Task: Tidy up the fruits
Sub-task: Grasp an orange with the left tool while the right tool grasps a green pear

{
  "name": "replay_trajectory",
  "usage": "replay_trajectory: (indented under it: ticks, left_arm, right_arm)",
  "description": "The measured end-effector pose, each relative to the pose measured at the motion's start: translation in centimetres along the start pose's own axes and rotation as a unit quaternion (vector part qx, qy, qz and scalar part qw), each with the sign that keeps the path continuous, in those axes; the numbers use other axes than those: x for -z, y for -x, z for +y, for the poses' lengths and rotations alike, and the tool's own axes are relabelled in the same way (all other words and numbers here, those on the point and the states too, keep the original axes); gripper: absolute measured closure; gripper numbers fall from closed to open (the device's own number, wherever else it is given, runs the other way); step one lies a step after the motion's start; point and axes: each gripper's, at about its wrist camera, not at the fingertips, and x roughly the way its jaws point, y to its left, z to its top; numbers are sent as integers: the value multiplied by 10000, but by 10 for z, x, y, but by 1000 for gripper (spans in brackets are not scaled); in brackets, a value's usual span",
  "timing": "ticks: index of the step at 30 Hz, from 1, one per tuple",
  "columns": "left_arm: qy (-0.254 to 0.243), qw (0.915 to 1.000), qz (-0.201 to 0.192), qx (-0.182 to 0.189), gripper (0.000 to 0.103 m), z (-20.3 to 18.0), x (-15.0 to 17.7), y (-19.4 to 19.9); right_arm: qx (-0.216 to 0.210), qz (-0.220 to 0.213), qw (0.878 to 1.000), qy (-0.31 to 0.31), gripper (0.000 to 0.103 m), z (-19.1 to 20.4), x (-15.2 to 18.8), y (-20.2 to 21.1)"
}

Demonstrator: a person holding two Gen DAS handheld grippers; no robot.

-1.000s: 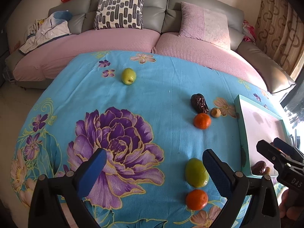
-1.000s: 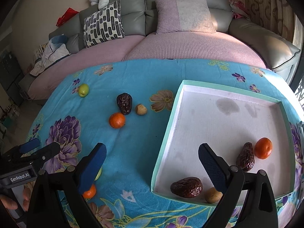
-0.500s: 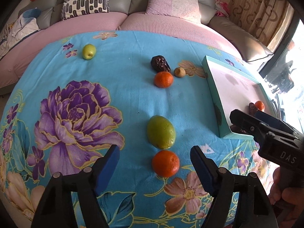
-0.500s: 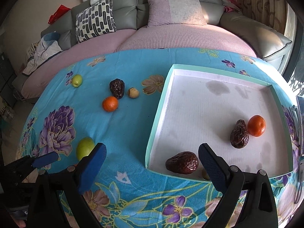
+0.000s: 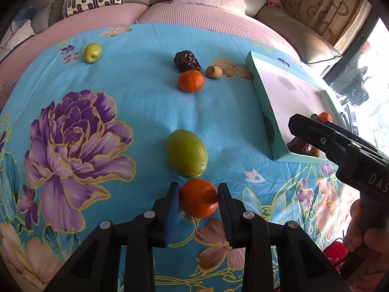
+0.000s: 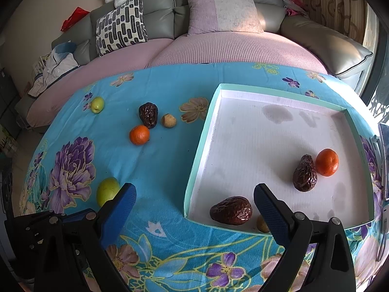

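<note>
My left gripper (image 5: 198, 194) is shut on a small orange (image 5: 198, 200) low on the blue flowered cloth, its blue pads pressed to both sides. A large green fruit (image 5: 186, 153) lies just beyond it. Further back sit another orange (image 5: 190, 81), a dark date (image 5: 187, 61), a small tan fruit (image 5: 214, 71) and a small green fruit (image 5: 92, 52). My right gripper (image 6: 193, 189) hangs open over the near left corner of the teal tray (image 6: 197, 165). Inside the tray are two dates (image 6: 231, 210), an orange (image 6: 327, 162) and a tan fruit (image 6: 262, 223).
A grey and pink sofa (image 6: 218, 46) with cushions curves round the table's far side. A hand (image 5: 364, 233) holds the right gripper at the lower right of the left wrist view. A window (image 5: 369, 77) is on the right.
My left gripper has come down and forward past open cloth and shut on the near orange. The right gripper has drifted slightly, still open over the tray's near corner.
</note>
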Motion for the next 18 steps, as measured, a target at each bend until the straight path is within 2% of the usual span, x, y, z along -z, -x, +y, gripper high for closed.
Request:
replay_trajectory:
  ticks: [3,8,10,14,18]
  left_arm:
    - [-76,9999,-78,52,70,-3,0,4]
    - [205,9980,-578,122,70,11,-7,27]
    - [499,9960,-739,-58,70,26,-10,34]
    - [1027,9872,-912,-806,70,59,-10,41]
    - [1644,9759,-1137,-871,70,91,-11,52]
  right_arm:
    - [-7,-9,10000,12,5,0,0,0]
    - [-71,14,10000,68,5,3,0,-4]
    - [-95,81,9998,134,5,8,1,-9]
    - [-162,242,9991,294,5,19,3,-20]
    - [-344,342,9976,487,7,35,6,-29]
